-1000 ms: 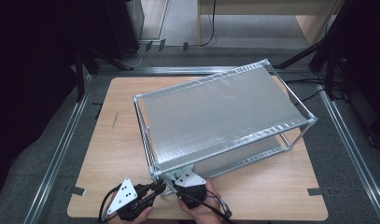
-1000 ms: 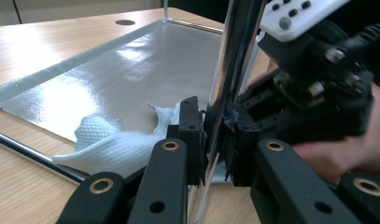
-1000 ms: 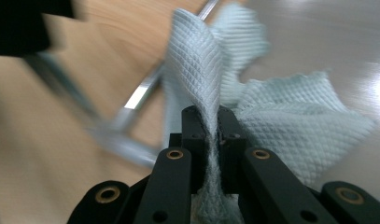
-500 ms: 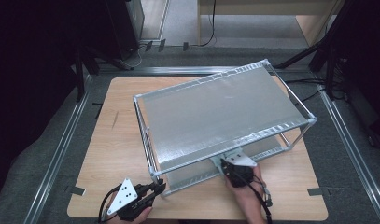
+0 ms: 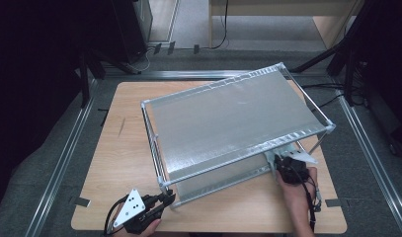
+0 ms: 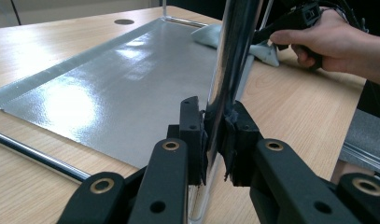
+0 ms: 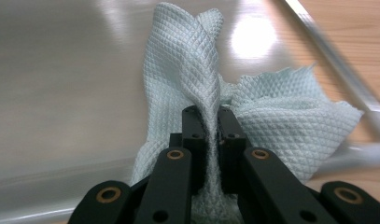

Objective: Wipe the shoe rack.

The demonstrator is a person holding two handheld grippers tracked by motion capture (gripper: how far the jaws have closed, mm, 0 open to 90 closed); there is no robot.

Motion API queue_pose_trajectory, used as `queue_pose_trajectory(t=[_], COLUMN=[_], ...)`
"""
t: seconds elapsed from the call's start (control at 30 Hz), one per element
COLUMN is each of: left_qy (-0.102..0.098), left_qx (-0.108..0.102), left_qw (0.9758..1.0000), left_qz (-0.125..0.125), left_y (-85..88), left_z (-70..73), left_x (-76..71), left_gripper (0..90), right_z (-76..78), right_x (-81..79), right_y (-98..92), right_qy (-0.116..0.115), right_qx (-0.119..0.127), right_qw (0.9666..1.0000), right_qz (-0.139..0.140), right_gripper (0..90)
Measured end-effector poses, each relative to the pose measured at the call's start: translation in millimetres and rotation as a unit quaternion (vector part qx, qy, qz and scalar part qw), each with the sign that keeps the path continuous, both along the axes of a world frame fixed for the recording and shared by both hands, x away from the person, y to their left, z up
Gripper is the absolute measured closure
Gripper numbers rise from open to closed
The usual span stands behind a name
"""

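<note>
A two-tier metal rack (image 5: 233,113) stands on the wooden table (image 5: 124,153). At its front left corner my left gripper (image 5: 167,198) is shut on the chrome corner post (image 6: 230,65), the pads clamped on either side low down. My right gripper (image 5: 281,164) reaches under the top shelf at the front right end. It is shut on a light blue waffle-weave cloth (image 7: 197,70), which bunches up between the jaws and spreads on the shiny lower shelf (image 7: 57,74). In the left gripper view the cloth (image 6: 210,35) and the right hand (image 6: 327,39) lie beyond the post.
The rack's top shelf covers most of the lower shelf (image 6: 108,88) from above. Bare table runs along the left side and the front edge (image 5: 223,224). Metal floor rails (image 5: 65,158) flank the table. Cables and a desk (image 5: 282,10) sit behind.
My right gripper, with the cloth, has swept from the rack's front left corner along the lower shelf to its front right end. The left gripper has kept its hold on the post.
</note>
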State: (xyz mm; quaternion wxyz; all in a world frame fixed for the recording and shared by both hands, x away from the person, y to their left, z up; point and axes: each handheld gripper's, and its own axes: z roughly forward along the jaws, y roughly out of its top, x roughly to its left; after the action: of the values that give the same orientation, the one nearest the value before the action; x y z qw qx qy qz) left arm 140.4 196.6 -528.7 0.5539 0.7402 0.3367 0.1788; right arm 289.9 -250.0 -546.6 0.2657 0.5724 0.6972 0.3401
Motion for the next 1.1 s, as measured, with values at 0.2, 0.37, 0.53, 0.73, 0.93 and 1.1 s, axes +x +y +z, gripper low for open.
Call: queue_pose_trajectory(t=[0.2, 0.37, 0.53, 0.73, 0.93, 1.1], left_qy=[0.001, 0.002, 0.007, 0.006, 0.005, 0.004], left_qx=[-0.003, -0.004, -0.01, -0.007, -0.006, -0.005], left_qw=[1.0, 1.0, 0.9999, 0.9999, 0.9999, 0.9999], left_qz=[0.0, 0.001, 0.006, 0.008, 0.008, 0.008], left_y=[0.1, 0.6, 3.1, 3.4, 3.3, 3.4], left_z=[-0.5, -0.7, -0.8, -0.6, -0.5, -0.4], left_x=[0.1, 0.5, 1.2, 0.8, 0.7, 0.8], left_gripper=[79.7, 79.7, 79.6, 79.6, 79.7, 79.7], right_z=[0.5, -0.7, -0.6, -1.2, -0.9, -0.7], right_x=[9.7, 10.3, 5.4, -3.3, -9.6, -14.2], right_y=[-33.8, -37.3, -23.1, 2.0, 20.1, 35.4], right_qy=[-0.01, -0.014, -0.004, 0.001, 0.006, 0.01], right_qx=[0.01, 0.004, 0.006, 0.004, 0.003, 0.002], right_qw=[0.9986, 0.9976, 0.999, 0.9998, 1.0, 0.9996], right_qz=[-0.05, -0.068, -0.044, -0.017, 0.007, 0.026], right_gripper=[84.5, 84.4, 84.4, 84.3, 83.9, 83.0])
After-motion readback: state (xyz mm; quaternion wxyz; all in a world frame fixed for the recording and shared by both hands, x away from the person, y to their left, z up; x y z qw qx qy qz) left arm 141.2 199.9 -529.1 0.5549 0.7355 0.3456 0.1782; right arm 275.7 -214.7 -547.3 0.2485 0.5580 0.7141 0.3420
